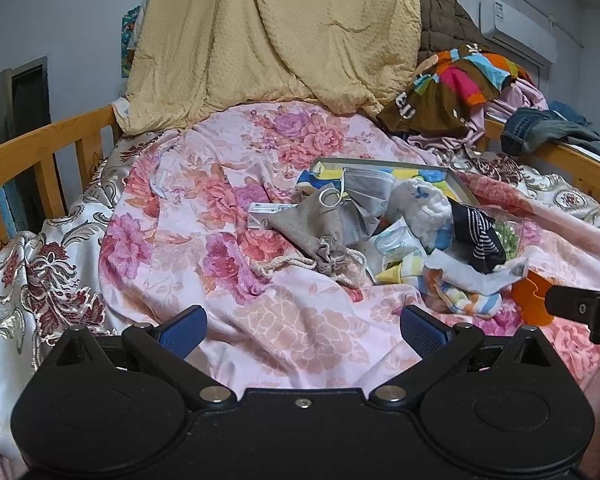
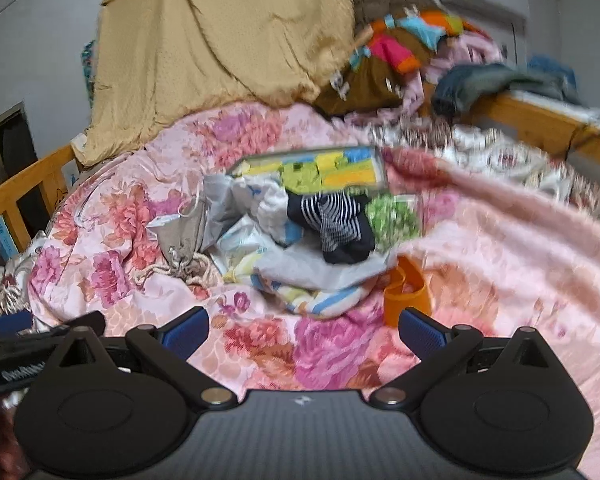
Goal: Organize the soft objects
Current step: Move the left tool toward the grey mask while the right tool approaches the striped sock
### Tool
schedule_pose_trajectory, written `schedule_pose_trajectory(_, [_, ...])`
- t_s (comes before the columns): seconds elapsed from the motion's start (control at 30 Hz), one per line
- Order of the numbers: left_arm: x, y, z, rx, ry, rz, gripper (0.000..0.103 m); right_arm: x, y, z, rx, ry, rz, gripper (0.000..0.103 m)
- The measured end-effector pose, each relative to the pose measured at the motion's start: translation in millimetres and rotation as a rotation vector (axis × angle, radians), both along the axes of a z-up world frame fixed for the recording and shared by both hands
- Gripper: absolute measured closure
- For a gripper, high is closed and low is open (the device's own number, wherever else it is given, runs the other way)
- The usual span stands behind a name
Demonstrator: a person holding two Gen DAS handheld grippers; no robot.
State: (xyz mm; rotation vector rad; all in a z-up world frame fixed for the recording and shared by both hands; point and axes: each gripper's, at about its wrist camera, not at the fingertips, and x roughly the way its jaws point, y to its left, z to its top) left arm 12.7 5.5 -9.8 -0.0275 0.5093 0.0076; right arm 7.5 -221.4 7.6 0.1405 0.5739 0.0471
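On pink floral quilt [image 1: 300, 320] sits pile: gray drawstring pouch [image 1: 320, 224], striped sock [image 1: 476, 236], orange cup [image 2: 408, 292]; left gripper [image 1: 302, 324] and right gripper [image 2: 304, 326] both wide open, empty.

Open quilt [image 1: 300, 320] before clutter pile [image 1: 400, 232]

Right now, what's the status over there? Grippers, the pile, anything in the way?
Left gripper open, empty. Right gripper open, empty. Pile untouched on quilt, striped sock on top. Orange cup sits before the right gripper.
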Motion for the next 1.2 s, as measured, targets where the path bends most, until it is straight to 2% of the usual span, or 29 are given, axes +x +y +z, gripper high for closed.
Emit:
schedule_pose_trajectory(0.23, [23,-12,-5,-0.001,0.016,-0.005,0.001,20,-14,-4,0.101,0.051,-0.008,0.0])
schedule_pose_trajectory(0.43, [58,-17,-5,-0.003,0.036,0.008,0.001,45,-21,1,0.081,0.015,-0.015,0.0])
schedule_pose_trajectory(0.6, [89,-18,0,-0.012,0.022,0.016,0.001,72,-28,-1,0.103,0.024,-0.013,0.0])
schedule_pose_trajectory(0.73, [113,-16,0,-0.031,0.035,-0.018,0.001,91,-27,-5,0.092,0.03,0.007,0.0])
schedule_pose_trajectory(0.9, [141,-10,-2,-0.051,0.037,-0.071,0.001,111,-19,-5,0.021,-0.008,0.064,0.0])
schedule_pose_trajectory(1.0, [157,-12,-3,-0.02,0.033,-0.106,0.001,122,-18,-11,0.065,-0.053,0.13,0.0])
schedule_pose_trajectory(1.07, [165,-16,-4,-0.004,0.031,-0.123,0.001,129,-14,-16,0.083,-0.035,0.15,0.0])
schedule_pose_trajectory(1.2, [181,-25,-5,0.003,0.024,-0.199,0.001,137,-11,-14,0.058,-0.047,0.191,0.0])
